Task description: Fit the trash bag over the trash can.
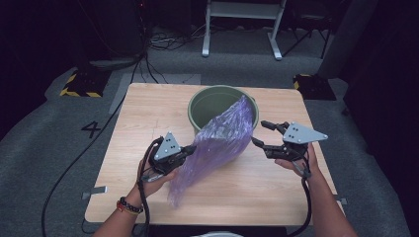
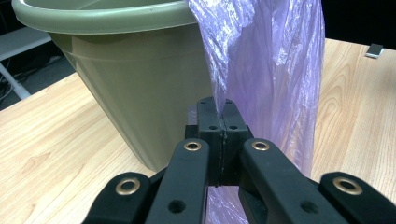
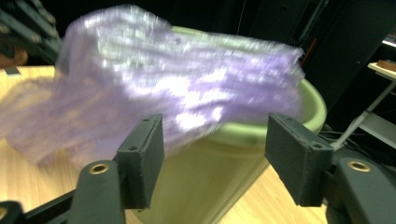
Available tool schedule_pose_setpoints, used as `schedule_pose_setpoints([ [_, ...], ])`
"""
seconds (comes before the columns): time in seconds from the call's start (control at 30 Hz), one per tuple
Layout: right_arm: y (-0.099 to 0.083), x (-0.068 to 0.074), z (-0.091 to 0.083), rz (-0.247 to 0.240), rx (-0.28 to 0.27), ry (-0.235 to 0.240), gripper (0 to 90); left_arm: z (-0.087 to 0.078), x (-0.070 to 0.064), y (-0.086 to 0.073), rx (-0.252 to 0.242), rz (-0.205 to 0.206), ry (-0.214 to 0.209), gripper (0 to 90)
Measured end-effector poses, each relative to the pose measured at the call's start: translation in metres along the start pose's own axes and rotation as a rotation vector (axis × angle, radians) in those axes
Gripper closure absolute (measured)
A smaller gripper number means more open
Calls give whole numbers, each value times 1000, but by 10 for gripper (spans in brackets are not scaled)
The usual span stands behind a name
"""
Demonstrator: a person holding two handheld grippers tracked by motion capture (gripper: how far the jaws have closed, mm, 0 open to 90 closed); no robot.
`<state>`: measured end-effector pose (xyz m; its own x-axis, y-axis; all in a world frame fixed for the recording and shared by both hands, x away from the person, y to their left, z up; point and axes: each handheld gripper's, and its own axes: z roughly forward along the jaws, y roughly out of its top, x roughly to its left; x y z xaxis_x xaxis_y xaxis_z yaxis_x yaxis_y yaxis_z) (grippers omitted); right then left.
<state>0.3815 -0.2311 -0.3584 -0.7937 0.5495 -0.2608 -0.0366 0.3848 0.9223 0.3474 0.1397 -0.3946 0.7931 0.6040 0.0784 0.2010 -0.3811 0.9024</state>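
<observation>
A green bucket [image 1: 222, 106] stands on the wooden surface [image 1: 128, 128] toward 12 o'clock. A thin purple plastic bag [image 1: 217, 140] drapes from the bucket's rim at about 3 o'clock down toward 7 o'clock, its lower end resting on the surface. The left gripper [image 1: 189, 148] sits at the bag's 9 o'clock edge, its fingers closed tight on a fold of the plastic just beside the bucket's wall. The right gripper [image 1: 264, 134] hovers at 3 o'clock of the bucket, its 2 fingers spread wide apart and holding nothing, close to the bag without touching it.
</observation>
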Motion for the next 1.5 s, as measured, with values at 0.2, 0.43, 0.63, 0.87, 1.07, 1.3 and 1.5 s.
schedule_pose_setpoints([
  [0.2, -8, 8, 10, -17, 10, -7, 473, 0, -1, 1, -5, 7, -8, 900],
  [0.43, -7, 8, 8, -37, -36, 14, 796, -2, -1, 1, -18, 10, -16, 899],
  [0.63, 0, 10, 7, -59, -60, 11, 880, -4, -2, 3, -30, 24, -27, 899],
  [0.87, 14, 3, 11, -62, -74, 12, 900, -8, -1, 10, -61, 32, -33, 898],
  [1.07, 27, -10, 23, -34, -49, 6, 900, -8, 3, 14, -80, 20, -11, 893],
  [1.3, 38, -23, 49, 0, 90, -7, 900, -2, 4, 15, -63, 25, -1, 880],
  [1.5, 41, -25, 66, 15, 183, -29, 894, 3, 8, 16, -57, 6, 3, 865],
])
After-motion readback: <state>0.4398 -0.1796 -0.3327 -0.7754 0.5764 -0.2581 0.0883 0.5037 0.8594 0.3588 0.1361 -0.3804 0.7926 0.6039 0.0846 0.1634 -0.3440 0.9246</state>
